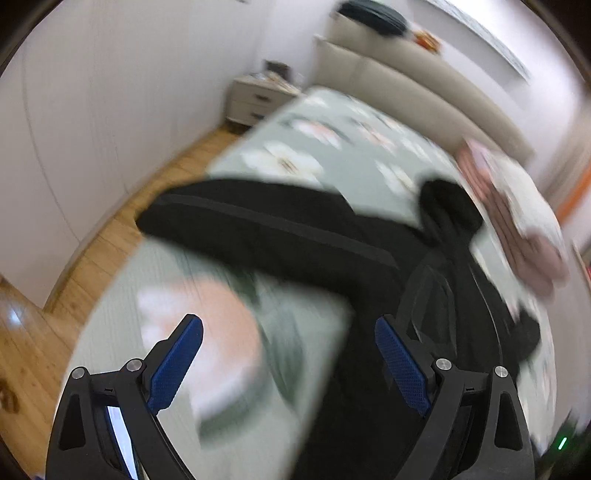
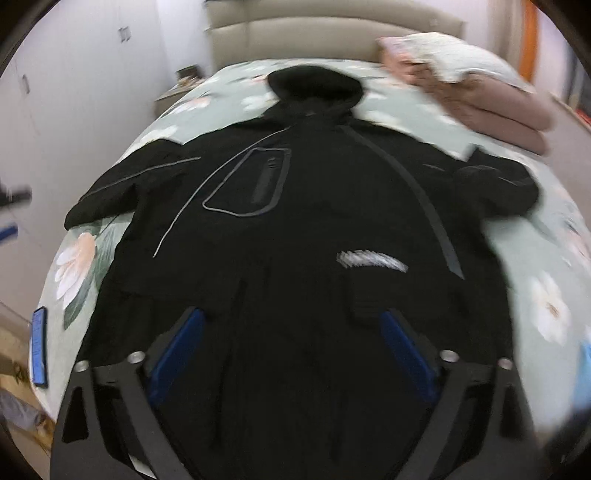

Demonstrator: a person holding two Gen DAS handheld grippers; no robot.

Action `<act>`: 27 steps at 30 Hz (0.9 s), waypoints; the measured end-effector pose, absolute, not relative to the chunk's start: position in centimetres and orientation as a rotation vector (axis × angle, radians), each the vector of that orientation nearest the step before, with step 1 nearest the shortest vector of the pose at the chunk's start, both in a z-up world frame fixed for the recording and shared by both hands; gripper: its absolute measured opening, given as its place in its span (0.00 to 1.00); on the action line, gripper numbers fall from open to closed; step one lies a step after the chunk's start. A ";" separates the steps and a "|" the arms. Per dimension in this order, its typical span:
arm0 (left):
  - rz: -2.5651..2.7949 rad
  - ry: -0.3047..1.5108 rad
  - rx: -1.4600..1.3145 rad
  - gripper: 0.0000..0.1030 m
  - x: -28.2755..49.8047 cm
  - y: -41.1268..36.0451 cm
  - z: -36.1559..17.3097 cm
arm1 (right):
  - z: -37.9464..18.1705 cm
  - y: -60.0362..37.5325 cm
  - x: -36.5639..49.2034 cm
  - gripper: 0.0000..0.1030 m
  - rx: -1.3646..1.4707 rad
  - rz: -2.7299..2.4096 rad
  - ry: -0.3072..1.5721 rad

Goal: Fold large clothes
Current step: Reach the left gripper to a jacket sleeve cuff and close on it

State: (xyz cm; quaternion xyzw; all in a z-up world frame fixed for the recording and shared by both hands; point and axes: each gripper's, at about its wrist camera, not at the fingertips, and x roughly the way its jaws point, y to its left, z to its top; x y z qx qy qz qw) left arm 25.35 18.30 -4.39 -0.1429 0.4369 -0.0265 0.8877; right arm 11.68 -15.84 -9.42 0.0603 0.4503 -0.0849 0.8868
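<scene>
Broadly lying spread across a bed [image 2: 546,258] dressed in a pale green floral cover: a black hooded jacket [image 2: 295,229], front up, hood [image 2: 314,85] pointing toward the beige padded headboard [image 2: 332,33], sleeves reaching out to either side. Sitting beside the hood at the head of the bed, a stack of folded pink blankets [image 2: 498,107] topped by a floral pillow [image 2: 450,55]. Standing against the white wall past the bed's far corner, a small nightstand [image 1: 255,99]; running alongside, a strip of wooden floor [image 1: 74,280] and white wardrobe doors [image 2: 74,74].

Hovering over the jacket's lower hem, the right gripper [image 2: 291,332], blue-padded fingers [image 2: 177,350] spread wide, gripping nothing. Hanging near one outstretched sleeve [image 1: 258,229], the left gripper [image 1: 288,343], fingers [image 1: 402,365] likewise wide apart and empty, the bedcover showing between them.

Blurring heavily in both views, especially the left wrist view, smearing the cover's flower print. Lying at the bed's left edge, a blue flat object [image 2: 38,347], too blurred to identify. Cut off by the frame, the jacket's hem.
</scene>
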 end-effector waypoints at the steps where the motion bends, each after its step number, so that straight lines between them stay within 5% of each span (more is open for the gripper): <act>1: -0.029 0.908 -0.328 0.92 27.6 19.6 -5.1 | -10.4 -15.7 13.5 0.92 0.120 -0.164 0.946; 7: -0.002 1.045 -0.705 0.91 37.4 29.5 -11.4 | -14.4 -14.7 21.8 0.92 0.098 -0.130 1.016; 12: 0.185 1.064 -0.756 0.91 39.4 35.7 -14.5 | -16.3 -14.1 23.5 0.92 0.021 -0.141 1.108; 27: 0.238 1.171 -0.822 0.85 45.6 37.0 -24.0 | -15.7 -12.2 26.5 0.92 0.039 -0.082 1.241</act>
